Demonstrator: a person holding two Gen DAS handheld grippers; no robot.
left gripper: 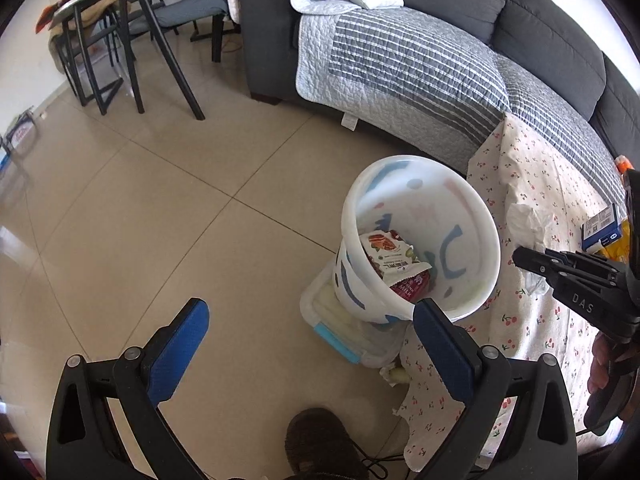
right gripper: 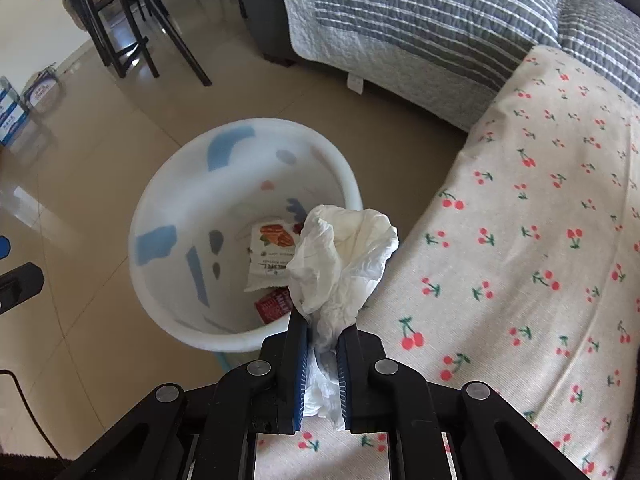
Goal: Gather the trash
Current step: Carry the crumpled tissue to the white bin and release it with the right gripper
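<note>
A white bin (left gripper: 472, 216) with blue marks stands on the floor beside a cherry-print cloth (left gripper: 520, 328). It holds snack wrappers (left gripper: 394, 266). My left gripper (left gripper: 310, 322) is open and empty, low over the floor to the left of the bin. My right gripper (right gripper: 322, 330) is shut on a crumpled white tissue (right gripper: 340, 256), held over the bin's (right gripper: 160, 200) near right rim, with the wrappers (right gripper: 270, 260) below. In the left wrist view the right gripper (left gripper: 520, 256) shows at the right with the tissue (left gripper: 528, 216) at its tips.
A grey sofa (left gripper: 540, 36) with a striped quilt (left gripper: 400, 72) runs behind the bin. A clear plastic box (left gripper: 340, 320) sits under the bin. A blue carton (left gripper: 602, 230) lies on the cloth. Table and chair legs (left gripper: 132, 52) stand far left. A slipper (left gripper: 320, 444) is near my left gripper.
</note>
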